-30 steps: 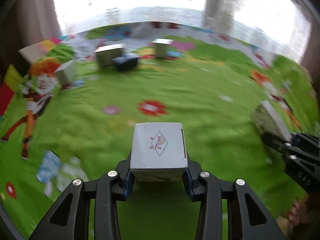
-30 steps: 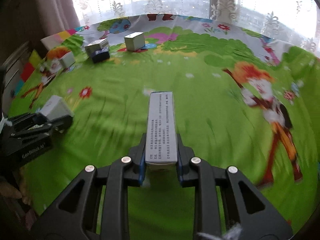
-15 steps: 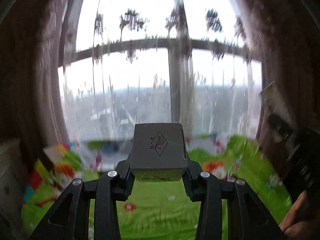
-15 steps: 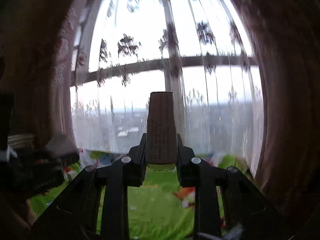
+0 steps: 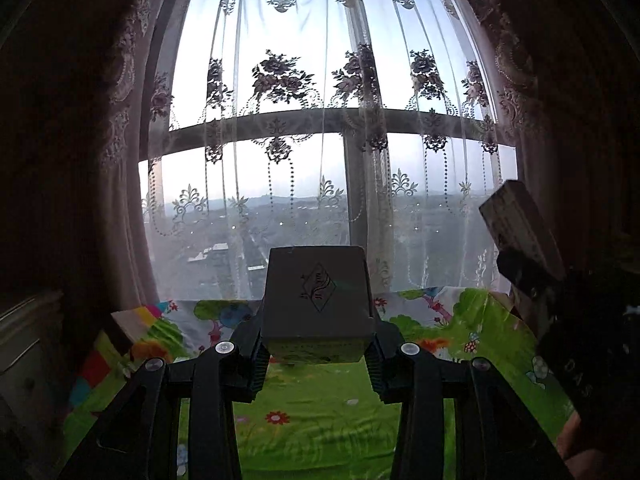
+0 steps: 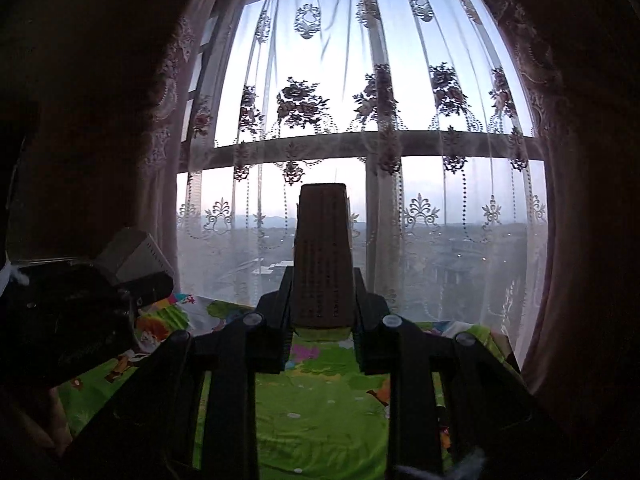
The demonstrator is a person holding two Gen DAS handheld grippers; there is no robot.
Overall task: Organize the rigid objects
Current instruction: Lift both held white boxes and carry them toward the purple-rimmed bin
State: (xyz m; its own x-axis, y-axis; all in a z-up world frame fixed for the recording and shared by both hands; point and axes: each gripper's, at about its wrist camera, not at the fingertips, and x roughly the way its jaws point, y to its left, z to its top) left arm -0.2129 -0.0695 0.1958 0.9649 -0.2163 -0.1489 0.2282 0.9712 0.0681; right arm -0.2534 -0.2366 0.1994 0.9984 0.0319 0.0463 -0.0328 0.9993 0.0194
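Note:
My left gripper (image 5: 318, 354) is shut on a squat grey box (image 5: 318, 292) with a diamond logo on top, held high and nearly level toward the window. My right gripper (image 6: 322, 332) is shut on a narrow box (image 6: 323, 256) with printed text, standing dark against the light. In the left wrist view the right gripper (image 5: 560, 292) shows at the right edge with its narrow box (image 5: 520, 224). In the right wrist view the left gripper (image 6: 132, 284) shows at the left with its grey box (image 6: 134, 250). The other boxes on the mat are out of view.
A green cartoon play mat (image 5: 320, 428) lies below both grippers. A tall window with a lace curtain (image 5: 320, 120) fills the view ahead, with dark drapes (image 5: 80, 140) at each side. A pale cabinet (image 5: 24, 360) stands at the left.
Both grippers rose and tilted up from facing the mat to facing the window, each keeping its box. The boxes left on the mat dropped out of view.

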